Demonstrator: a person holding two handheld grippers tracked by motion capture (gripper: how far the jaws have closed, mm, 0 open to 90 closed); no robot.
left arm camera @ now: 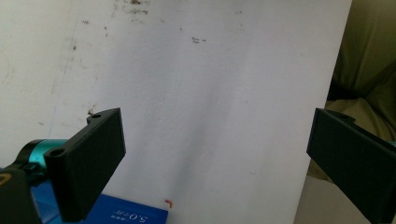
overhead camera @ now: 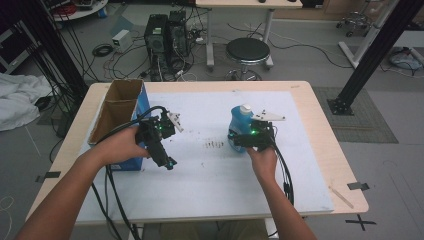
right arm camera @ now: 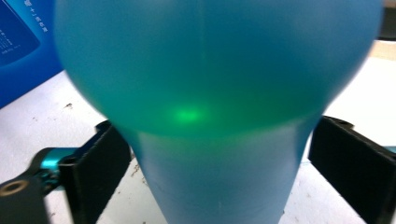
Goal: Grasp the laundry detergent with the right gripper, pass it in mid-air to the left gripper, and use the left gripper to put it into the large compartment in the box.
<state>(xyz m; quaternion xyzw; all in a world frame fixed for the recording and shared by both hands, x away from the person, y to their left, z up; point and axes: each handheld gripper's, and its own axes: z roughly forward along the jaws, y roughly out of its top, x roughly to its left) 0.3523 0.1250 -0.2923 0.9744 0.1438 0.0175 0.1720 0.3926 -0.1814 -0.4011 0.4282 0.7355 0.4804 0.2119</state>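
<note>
A blue bottle (overhead camera: 241, 120) with a white cap stands upright on the white mat (overhead camera: 215, 175), right of centre. My right gripper (overhead camera: 241, 138) reaches it from the near side, and the bottle (right arm camera: 219, 93) sits between its jaws. The jaws lie close against the bottle's narrower part, and a thin strip of mat shows beside one of them. My right gripper (right arm camera: 219, 168) is open. My left gripper (overhead camera: 169, 162) hovers over the mat at the left, tilted toward the near edge. In its own view my left gripper (left arm camera: 215, 158) is wide open with nothing between the jaws.
A tall blue carton (overhead camera: 120, 112) with an open cardboard top stands at the table's left, just behind my left hand; its printed face (left arm camera: 126, 214) lies close to that gripper. Dark smudges (overhead camera: 214, 145) mark the mat's middle. A stool (overhead camera: 247, 52) and computer towers (overhead camera: 167, 35) stand beyond the far edge.
</note>
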